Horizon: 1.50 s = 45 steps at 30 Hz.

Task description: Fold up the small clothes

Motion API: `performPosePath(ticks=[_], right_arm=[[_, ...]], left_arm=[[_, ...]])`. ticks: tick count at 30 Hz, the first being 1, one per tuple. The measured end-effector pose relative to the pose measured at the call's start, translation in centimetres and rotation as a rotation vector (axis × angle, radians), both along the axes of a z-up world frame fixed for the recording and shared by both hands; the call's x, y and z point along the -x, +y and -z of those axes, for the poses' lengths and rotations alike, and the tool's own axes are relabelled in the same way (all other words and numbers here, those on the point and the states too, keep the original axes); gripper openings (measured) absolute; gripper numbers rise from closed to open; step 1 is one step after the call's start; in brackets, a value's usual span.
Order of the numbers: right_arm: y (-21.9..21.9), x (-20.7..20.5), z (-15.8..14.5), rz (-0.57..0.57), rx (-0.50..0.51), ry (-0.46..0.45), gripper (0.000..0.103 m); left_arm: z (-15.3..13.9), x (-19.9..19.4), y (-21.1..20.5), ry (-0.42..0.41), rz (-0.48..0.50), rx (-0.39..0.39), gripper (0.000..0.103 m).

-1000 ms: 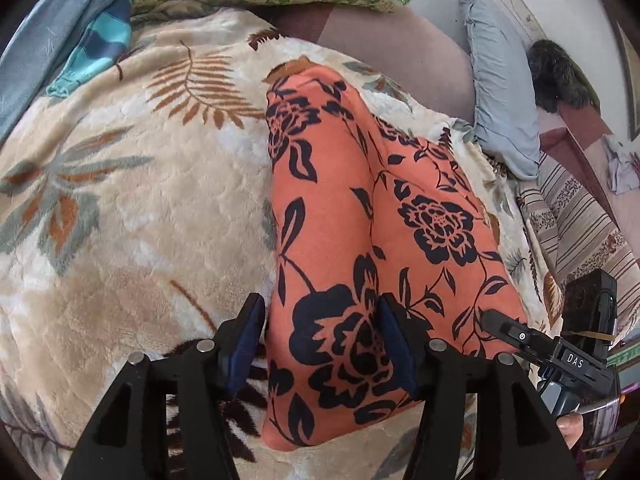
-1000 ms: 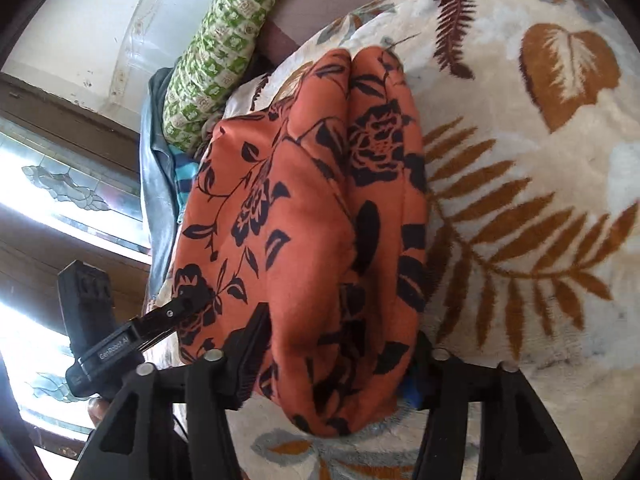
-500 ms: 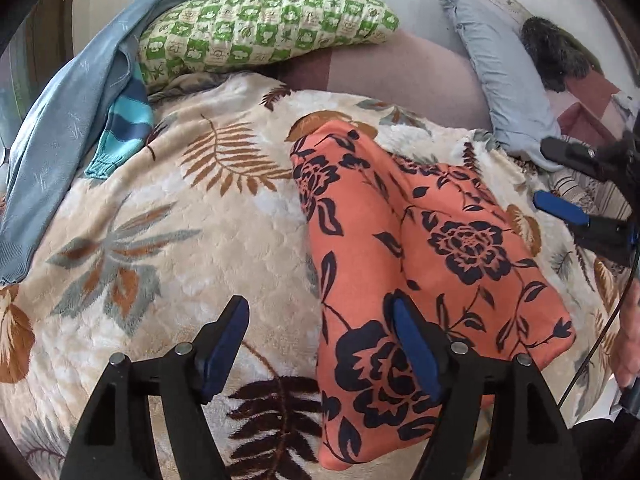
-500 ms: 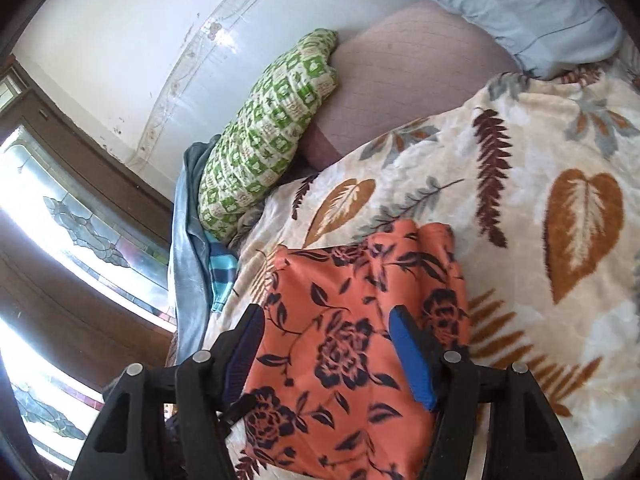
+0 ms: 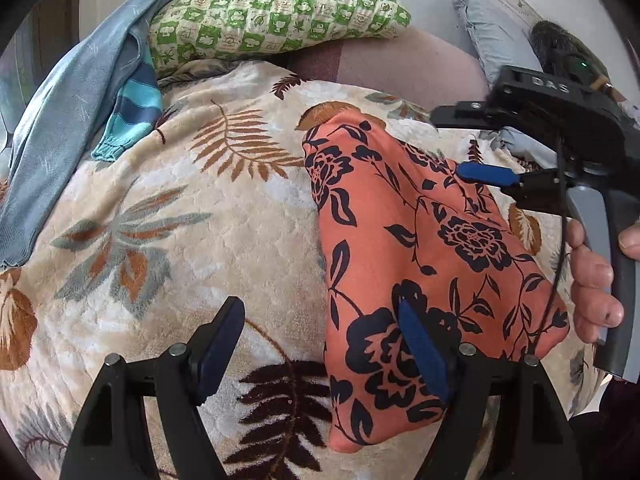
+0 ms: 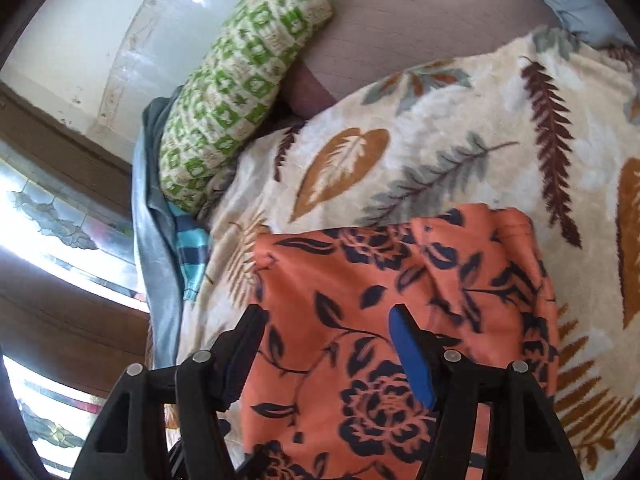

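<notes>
Left wrist view, item one: orange floral garment (image 5: 420, 248), folded into a long band, lying flat on the leaf-print blanket (image 5: 168, 240).
- Long axis: runs from about 11 o'clock (narrow far end, near the top of the blanket) to 5 o'clock (broad near end, under the tool).
- Bearing from the left gripper (image 5: 320, 344): the cloth lies to the 3 o'clock side of the gap. The right-hand blue pad (image 5: 420, 348) overlaps the garment's near left edge; the other pad (image 5: 220, 344) stands over bare blanket. Jaws are opening, nothing pinched; the gap between them shows mostly blanket and only the edge strip of cloth.

Item two: right gripper (image 5: 472, 144), seen at 2 o'clock in the same view, carried in a hand (image 5: 596, 280). It hovers above the garment's far right flank; fingers parted, no cloth in them.

Right wrist view, same garment (image 6: 400, 320): fills the lower centre, its far edge running 9 to 3 o'clock just ahead of the fingertips. Right gripper (image 6: 324, 344) is released, poised over the cloth, empty.

Judgement: both tools are off the fabric. The left is the nearer to the broad near end, the right to the far flank. A further fold would likely bring one short end toward the other along the long axis, so each tool needs re-centring over an edge first.

Background: green checked pillow (image 5: 276, 16), blue clothing (image 5: 80, 120) at 10 o'clock, well apart.
</notes>
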State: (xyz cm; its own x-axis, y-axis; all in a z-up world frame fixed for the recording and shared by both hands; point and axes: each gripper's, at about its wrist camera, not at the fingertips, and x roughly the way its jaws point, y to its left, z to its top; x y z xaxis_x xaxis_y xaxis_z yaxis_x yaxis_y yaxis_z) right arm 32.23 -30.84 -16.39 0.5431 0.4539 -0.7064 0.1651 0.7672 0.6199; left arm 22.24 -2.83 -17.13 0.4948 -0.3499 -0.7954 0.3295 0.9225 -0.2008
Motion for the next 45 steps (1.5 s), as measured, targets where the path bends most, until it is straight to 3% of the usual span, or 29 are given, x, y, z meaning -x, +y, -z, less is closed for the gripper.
performPosePath(ticks=[3, 5, 6, 7, 10, 14, 22, 28, 32, 35, 45], right_arm=[[3.9, -2.2, 1.3, -0.064, 0.037, 0.051, 0.072], [6.0, -3.8, 4.8, -0.108, 0.116, 0.169, 0.073], [6.4, -4.0, 5.8, -0.112, 0.131, 0.167, 0.074], [6.5, -3.7, 5.4, -0.104, 0.148, 0.124, 0.076], [6.5, -3.0, 4.0, -0.099, 0.137, 0.144, 0.078], [4.7, 0.7, 0.9, -0.074, 0.055, 0.078, 0.077], [1.3, 12.0, -5.1, 0.006, 0.196, -0.055, 0.078], [-0.5, 19.5, -7.7, 0.082, 0.293, -0.12, 0.078], [-1.1, 23.5, -8.4, 0.097, 0.359, -0.156, 0.078], [-1.2, 25.8, -8.6, 0.098, 0.388, -0.188, 0.078], [-0.3, 29.0, -7.9, 0.128, 0.376, -0.254, 0.078]], left_arm=[[0.3, 0.0, 0.3, 0.015, -0.001, -0.028, 0.084], [1.3, -0.2, 0.6, 0.031, -0.004, -0.042, 0.086], [1.6, -0.3, 0.8, 0.042, -0.003, -0.046, 0.087], [1.7, -0.3, 0.9, 0.048, 0.006, -0.038, 0.087], [0.8, 0.4, 1.0, 0.003, 0.022, -0.052, 0.086], [-1.0, 1.2, 1.2, -0.08, 0.006, -0.07, 0.086], [-4.3, 2.6, 1.8, -0.161, -0.067, -0.048, 0.086], [-6.5, 4.7, 0.8, -0.262, -0.097, -0.094, 0.086], [-7.9, 7.1, 0.1, -0.333, -0.105, -0.142, 0.086], [-8.6, 8.7, 0.2, -0.333, -0.108, -0.135, 0.086], [-11.3, 12.7, 0.0, -0.375, -0.106, -0.182, 0.086]])
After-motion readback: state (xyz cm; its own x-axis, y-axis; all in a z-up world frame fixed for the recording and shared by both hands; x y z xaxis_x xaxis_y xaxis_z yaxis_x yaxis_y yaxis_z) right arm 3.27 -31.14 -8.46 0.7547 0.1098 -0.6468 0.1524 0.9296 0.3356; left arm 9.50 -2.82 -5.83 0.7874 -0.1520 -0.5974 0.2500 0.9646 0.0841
